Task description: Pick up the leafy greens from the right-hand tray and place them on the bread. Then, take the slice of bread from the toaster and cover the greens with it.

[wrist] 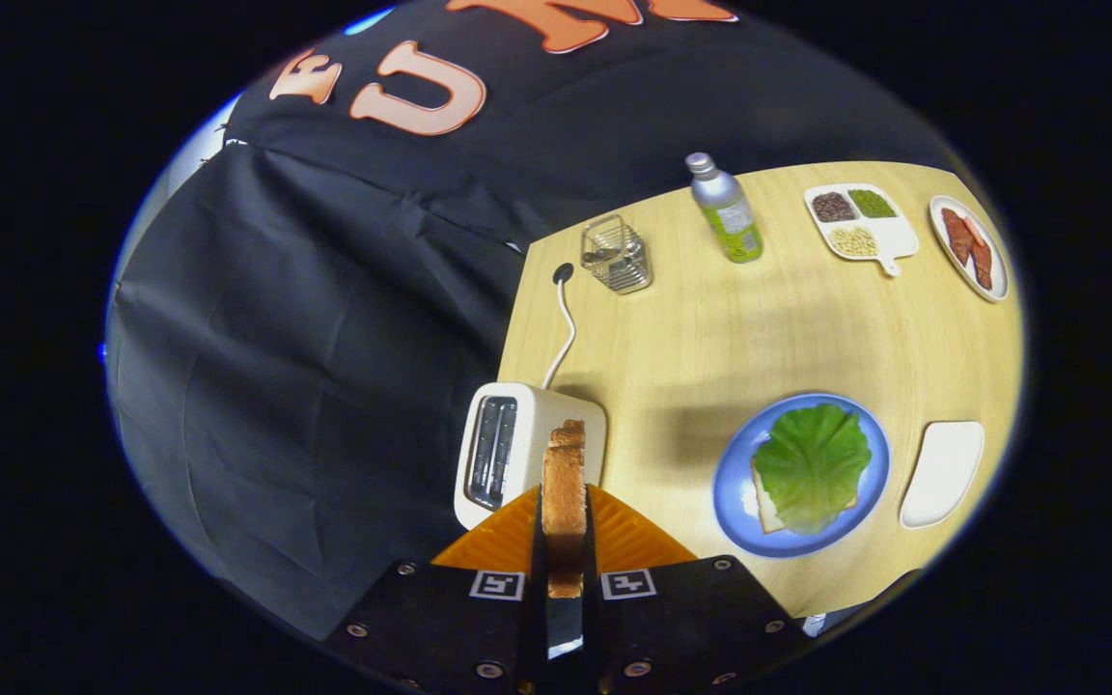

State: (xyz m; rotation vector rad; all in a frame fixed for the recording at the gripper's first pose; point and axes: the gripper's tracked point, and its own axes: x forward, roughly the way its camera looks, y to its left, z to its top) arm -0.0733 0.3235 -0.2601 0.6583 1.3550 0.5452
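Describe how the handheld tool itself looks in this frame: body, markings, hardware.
The tool has a dark, flat, angular body with two halves that meet at a narrow centre slot. Each half carries a small square black-and-white fiducial marker beside the slot. Round silver screw heads dot the body's edges. Two ribbed, wedge-shaped fingers reach forward from it. No cable or sleeve can be seen.

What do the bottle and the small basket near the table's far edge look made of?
Bottle: probably brushed metal, with a matte silver shoulder and cap and a green label wrap. Basket: thin wire or clear plastic, see-through. The claw is shut on the bread slice.
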